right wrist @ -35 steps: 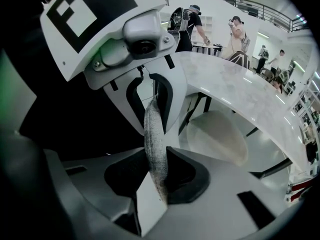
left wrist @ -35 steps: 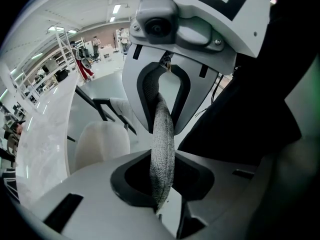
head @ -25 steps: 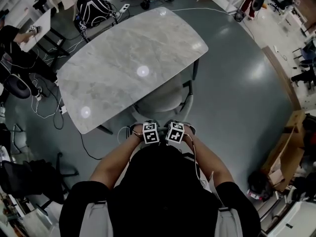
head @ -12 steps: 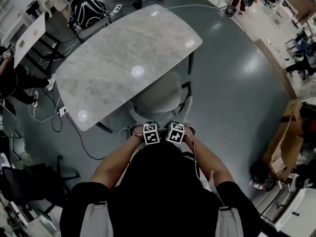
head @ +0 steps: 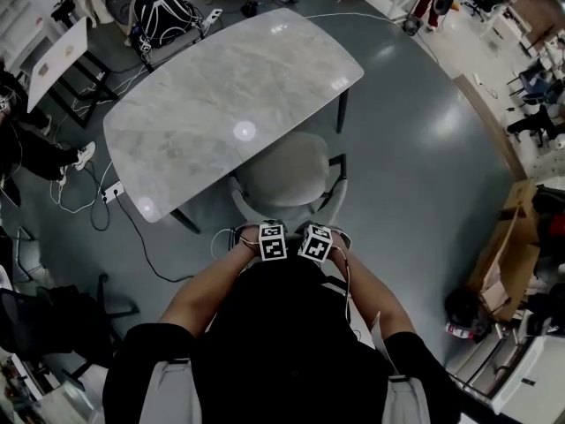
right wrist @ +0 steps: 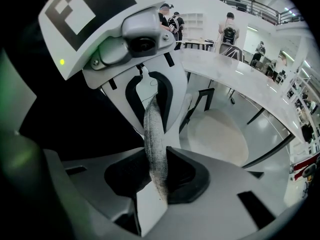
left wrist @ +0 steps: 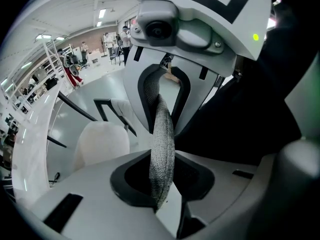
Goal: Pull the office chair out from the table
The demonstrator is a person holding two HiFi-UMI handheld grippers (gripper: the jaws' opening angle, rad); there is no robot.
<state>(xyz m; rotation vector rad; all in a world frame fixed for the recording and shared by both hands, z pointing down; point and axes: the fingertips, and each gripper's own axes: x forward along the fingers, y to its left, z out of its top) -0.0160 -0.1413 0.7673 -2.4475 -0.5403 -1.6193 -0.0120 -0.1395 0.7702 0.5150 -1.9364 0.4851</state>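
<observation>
The left gripper point(left wrist: 161, 184) and right gripper point(right wrist: 156, 179) each pinch the chair back point(left wrist: 163, 129) by its grey mesh top edge, jaws narrowly apart. They sit side by side, pointing steeply down, forearms point(head: 207, 288) angled inward.

You have no word, number or brand to read anywhere here. The only print is the black-and-white square pattern on the left marker cube point(head: 273, 239) and the right marker cube point(head: 315, 242), side by side just at the near edge of the office chair point(head: 287, 170). Those patterns are machine codes, not letters or figures.
</observation>
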